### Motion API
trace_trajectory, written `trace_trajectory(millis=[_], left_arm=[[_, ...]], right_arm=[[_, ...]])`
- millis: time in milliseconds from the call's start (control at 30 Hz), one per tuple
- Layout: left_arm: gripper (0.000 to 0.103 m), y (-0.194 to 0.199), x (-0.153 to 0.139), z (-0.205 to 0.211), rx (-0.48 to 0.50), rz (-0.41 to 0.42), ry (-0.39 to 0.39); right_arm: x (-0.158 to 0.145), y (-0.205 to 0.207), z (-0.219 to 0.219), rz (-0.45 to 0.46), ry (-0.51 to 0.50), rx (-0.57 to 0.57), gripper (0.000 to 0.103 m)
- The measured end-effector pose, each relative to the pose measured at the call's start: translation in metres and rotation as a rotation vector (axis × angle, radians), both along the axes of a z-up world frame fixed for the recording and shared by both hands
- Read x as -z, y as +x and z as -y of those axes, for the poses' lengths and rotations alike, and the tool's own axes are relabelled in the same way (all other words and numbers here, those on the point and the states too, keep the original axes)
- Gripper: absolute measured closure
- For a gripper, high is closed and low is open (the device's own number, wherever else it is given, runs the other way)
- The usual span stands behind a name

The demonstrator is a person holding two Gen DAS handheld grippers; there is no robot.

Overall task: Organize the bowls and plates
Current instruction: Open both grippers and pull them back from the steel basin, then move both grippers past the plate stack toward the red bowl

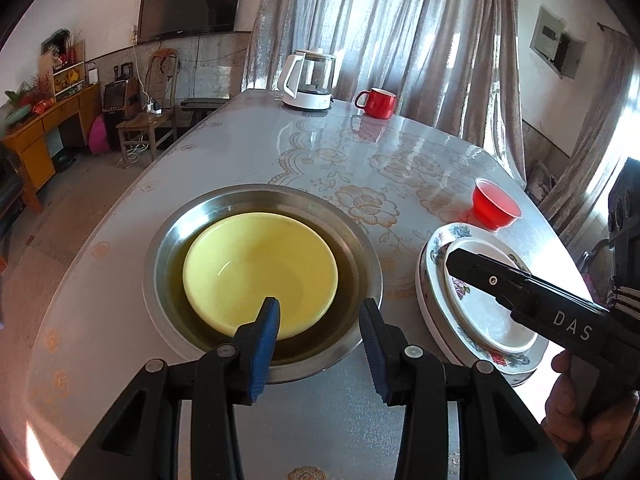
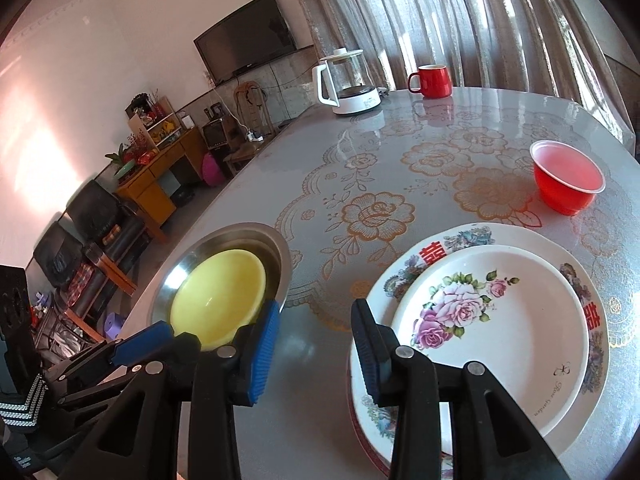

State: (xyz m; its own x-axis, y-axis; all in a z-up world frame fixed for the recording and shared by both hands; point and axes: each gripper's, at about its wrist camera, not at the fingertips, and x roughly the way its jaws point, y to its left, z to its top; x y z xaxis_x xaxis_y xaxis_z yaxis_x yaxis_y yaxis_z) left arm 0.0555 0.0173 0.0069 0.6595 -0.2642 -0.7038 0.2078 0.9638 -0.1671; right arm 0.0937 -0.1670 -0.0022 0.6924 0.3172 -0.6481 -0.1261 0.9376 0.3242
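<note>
Left wrist: left gripper [image 1: 320,312] fingers spread wide, holding nothing, above the near rim of the steel basin [image 1: 168,236]. Yellow bowl [image 1: 260,264] sits inside the basin. Plate stack [image 1: 476,320] to the right on the tabletop [image 1: 240,148]: rose plate on a larger patterned plate. Red bowl [image 1: 495,204] just beyond the stack. Right gripper [image 1: 456,264] reaches over the stack; its spread can't be read here.

Right wrist: right gripper [image 2: 314,332] fingers wide, empty, at the near-left edge of the plate stack [image 2: 500,320]. Red mug [image 2: 434,80] and kettle [image 2: 348,84] at the far edge.
</note>
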Motion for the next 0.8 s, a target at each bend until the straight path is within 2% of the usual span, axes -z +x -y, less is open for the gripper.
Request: trace_trajectory(millis=[800], left_arm=[[0.059,0.025,-0.005,0.088,0.175,0.007,0.083]], right_arm=[[-0.002,-0.018,0.134,-0.004,0.047,0.319,0.065]])
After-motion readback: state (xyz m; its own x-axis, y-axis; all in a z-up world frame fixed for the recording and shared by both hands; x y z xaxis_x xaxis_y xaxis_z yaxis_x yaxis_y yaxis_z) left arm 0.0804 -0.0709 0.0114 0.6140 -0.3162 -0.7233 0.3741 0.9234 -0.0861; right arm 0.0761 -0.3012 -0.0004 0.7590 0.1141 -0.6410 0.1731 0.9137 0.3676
